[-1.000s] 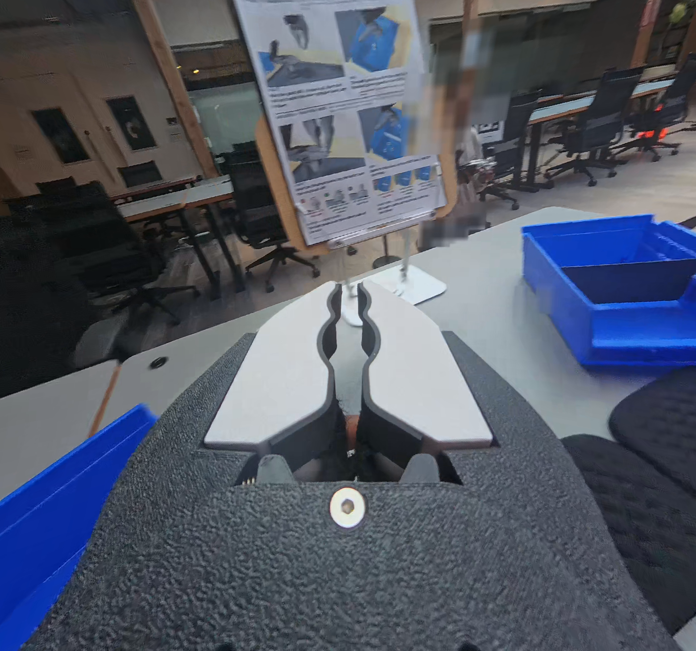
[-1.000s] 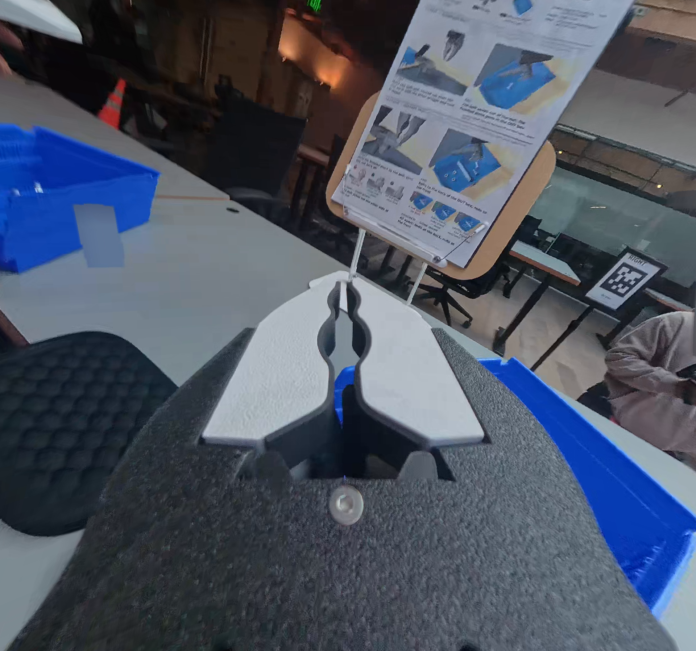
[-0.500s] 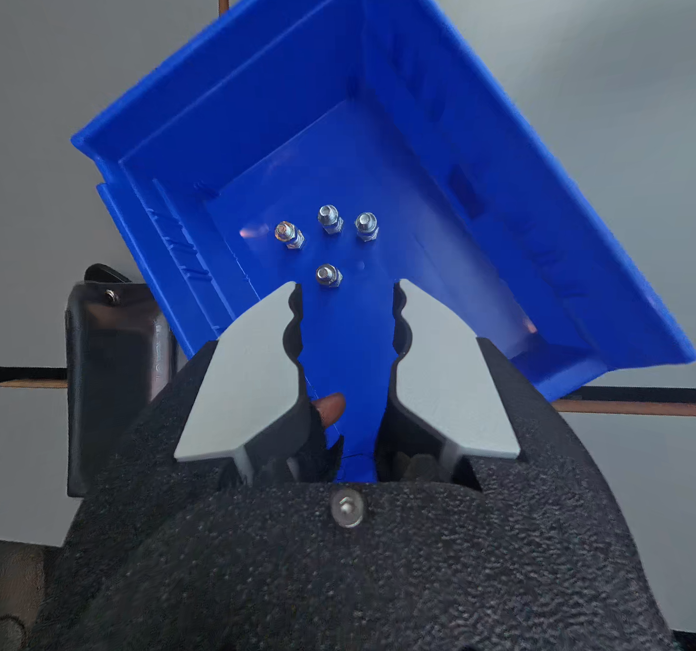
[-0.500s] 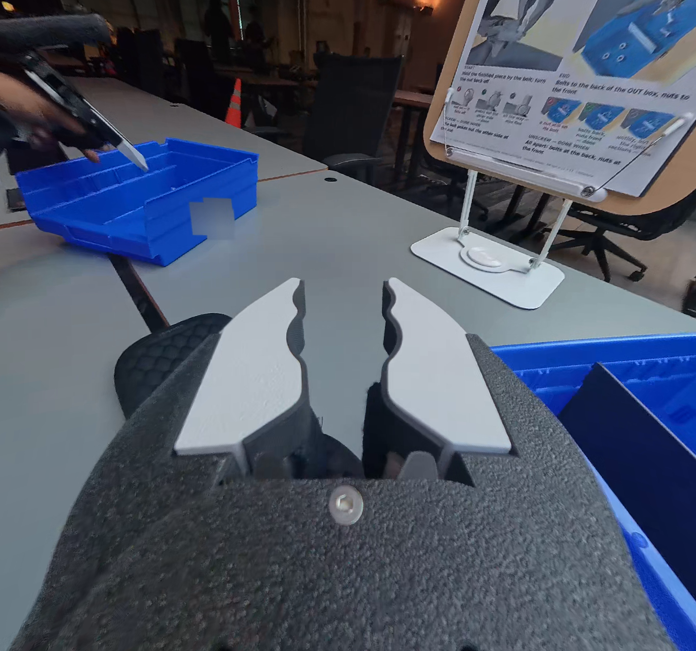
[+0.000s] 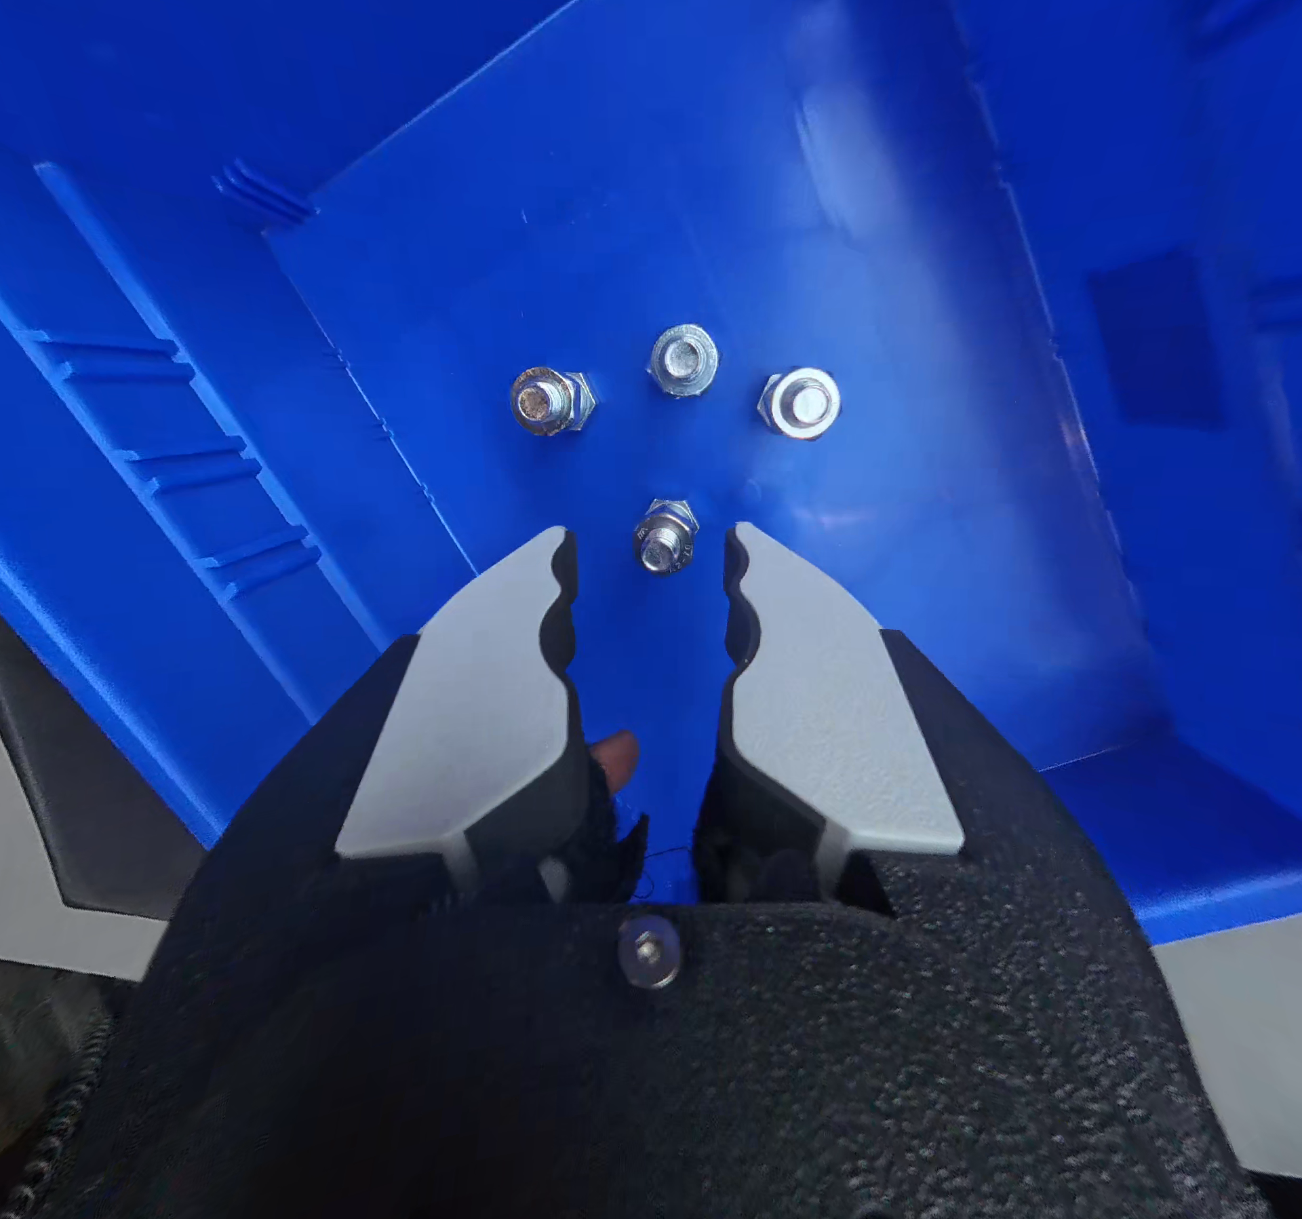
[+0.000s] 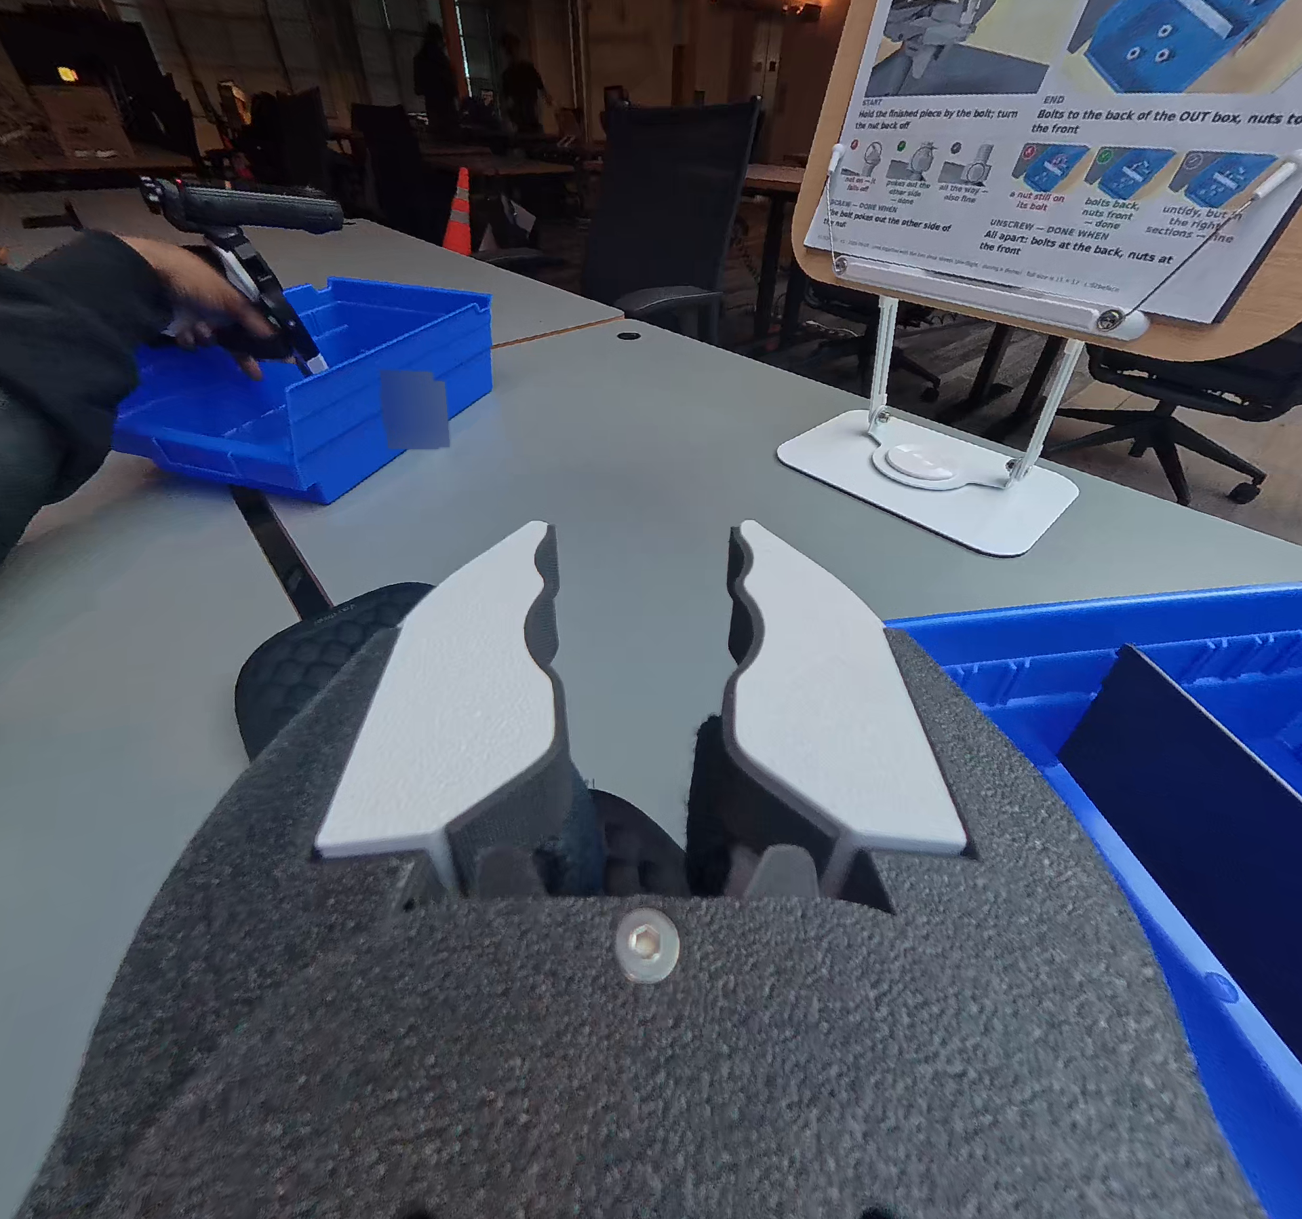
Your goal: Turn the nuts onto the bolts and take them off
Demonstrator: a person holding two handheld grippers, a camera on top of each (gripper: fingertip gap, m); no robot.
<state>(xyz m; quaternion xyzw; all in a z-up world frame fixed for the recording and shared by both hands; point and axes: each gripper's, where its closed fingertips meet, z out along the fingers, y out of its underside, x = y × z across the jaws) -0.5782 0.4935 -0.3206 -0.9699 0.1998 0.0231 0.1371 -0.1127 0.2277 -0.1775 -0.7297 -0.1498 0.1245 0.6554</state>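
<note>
In the left wrist view, the left gripper (image 5: 648,554) is held released inside a blue bin (image 5: 916,128), just short of the nearest of four bolts (image 5: 666,540), each seen with a nut already threaded on, so unscrewing appears yet to begin. In the right wrist view, the right gripper (image 6: 641,551) is released and empty above the grey worktop (image 6: 634,445), beside a second, divided blue bin (image 6: 1057,642) at right.

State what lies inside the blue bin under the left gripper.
Four bolts with nuts on stand inside the blue bin, the nearest one just ahead of the open left gripper. The gripper covers the bin's near floor.
</note>
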